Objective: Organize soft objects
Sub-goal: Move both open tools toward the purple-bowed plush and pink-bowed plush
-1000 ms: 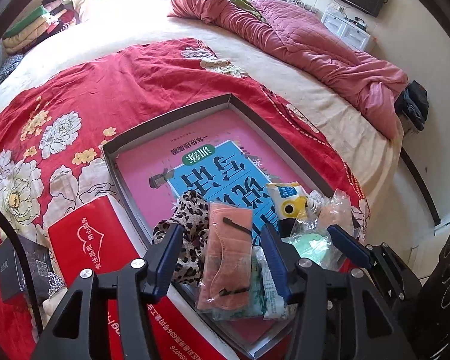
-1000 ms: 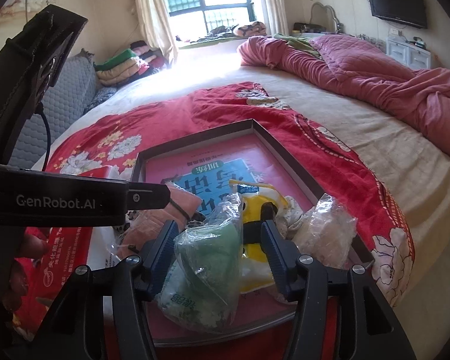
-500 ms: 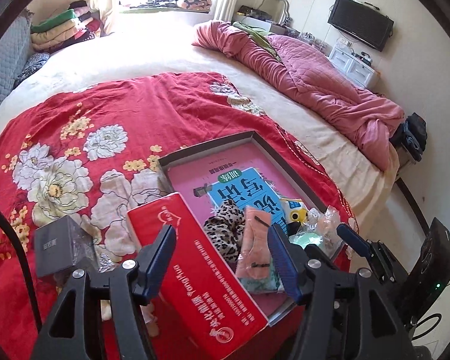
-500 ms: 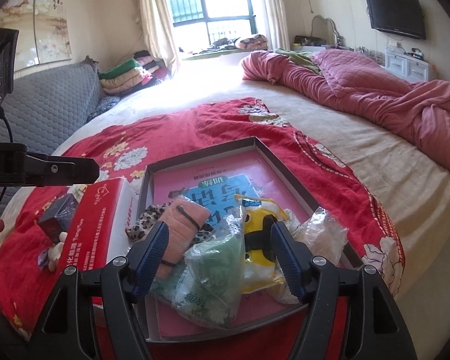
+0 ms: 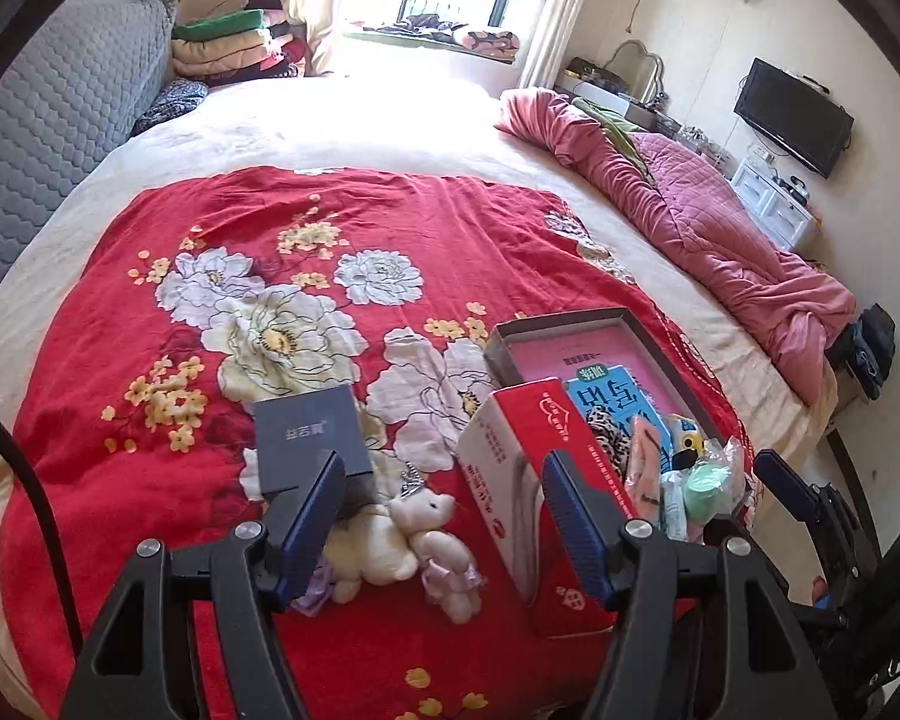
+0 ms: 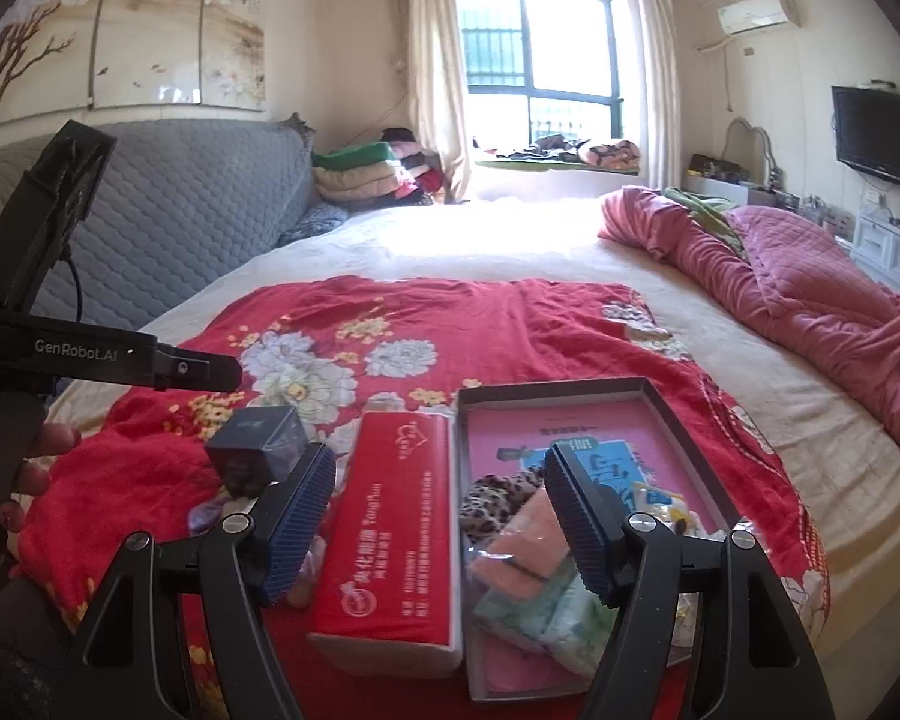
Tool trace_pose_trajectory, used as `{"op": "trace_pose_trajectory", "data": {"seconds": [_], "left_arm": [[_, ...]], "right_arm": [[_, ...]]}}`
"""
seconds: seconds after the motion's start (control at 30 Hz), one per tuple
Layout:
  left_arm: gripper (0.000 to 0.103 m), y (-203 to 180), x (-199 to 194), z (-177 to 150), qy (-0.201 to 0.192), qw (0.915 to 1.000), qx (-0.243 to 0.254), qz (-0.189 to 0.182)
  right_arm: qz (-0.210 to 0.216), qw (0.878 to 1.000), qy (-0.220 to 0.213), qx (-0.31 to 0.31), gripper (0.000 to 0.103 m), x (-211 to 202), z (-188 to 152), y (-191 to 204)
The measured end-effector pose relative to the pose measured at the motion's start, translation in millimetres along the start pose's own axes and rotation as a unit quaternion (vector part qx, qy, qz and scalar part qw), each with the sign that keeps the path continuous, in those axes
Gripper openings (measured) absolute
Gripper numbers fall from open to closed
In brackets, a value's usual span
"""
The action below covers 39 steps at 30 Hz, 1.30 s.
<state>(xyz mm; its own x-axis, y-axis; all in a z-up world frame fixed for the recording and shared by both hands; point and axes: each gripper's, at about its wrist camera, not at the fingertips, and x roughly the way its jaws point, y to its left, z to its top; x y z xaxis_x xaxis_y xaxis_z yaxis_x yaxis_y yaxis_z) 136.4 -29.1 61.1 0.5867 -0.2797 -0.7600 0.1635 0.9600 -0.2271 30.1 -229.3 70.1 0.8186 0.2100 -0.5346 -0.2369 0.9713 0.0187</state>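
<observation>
While both grippers, left (image 5: 444, 513) opening and right (image 6: 438, 516) wide, hold nothing, the plush toys (image 5: 402, 540) lie on the bed beside the red box (image 5: 540, 480); a grab may catch the box instead.

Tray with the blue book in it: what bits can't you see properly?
- Blue book: right wrist view, title covered by leopard cloth, bags and a right gripper finger.
- Tray, near right corner: same view, behind that gripper.
- Plush toys: same view, almost hidden behind that gripper.
</observation>
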Motion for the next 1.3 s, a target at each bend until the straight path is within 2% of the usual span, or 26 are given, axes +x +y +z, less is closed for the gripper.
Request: {"op": "trace_pose_trajectory", "data": {"seconds": [0.37,0.6,0.73,0.9,1.17,1.3], "left_arm": [[0.068,36.4,-10.9,-24.1,0.005,0.9999,-0.01,0.013],[0.068,62.9,19.0,-48.0,0.049,0.9983,-0.016,0.026],[0.068,77.8,44.6,-61.5,0.081,0.9961,-0.021,0.03],[0.068,89.9,66.8,-70.7,0.102,0.9942,-0.029,0.02],[0.068,97.6,90.1,-72.4,0.118,0.9924,-0.034,0.003],[0.068,104.5,104.3,-72.2,0.133,0.9897,-0.052,-0.012]], "right_arm": [[0.052,0.997,0.029,-0.039,0.074,11.3,-0.2,61.7],[0.063,0.992,0.074,-0.082,0.074,35.6,-15.1,98.5],[0.049,0.985,0.106,-0.123,0.074,55.7,-31.0,120.6],[0.024,0.975,0.131,-0.175,0.074,76.1,-49.7,140.5],[-0.037,0.962,0.164,-0.217,0.074,111.2,-69.8,146.4],[-0.052,0.955,0.167,-0.241,0.074,122.6,-74.9,147.5]]}}
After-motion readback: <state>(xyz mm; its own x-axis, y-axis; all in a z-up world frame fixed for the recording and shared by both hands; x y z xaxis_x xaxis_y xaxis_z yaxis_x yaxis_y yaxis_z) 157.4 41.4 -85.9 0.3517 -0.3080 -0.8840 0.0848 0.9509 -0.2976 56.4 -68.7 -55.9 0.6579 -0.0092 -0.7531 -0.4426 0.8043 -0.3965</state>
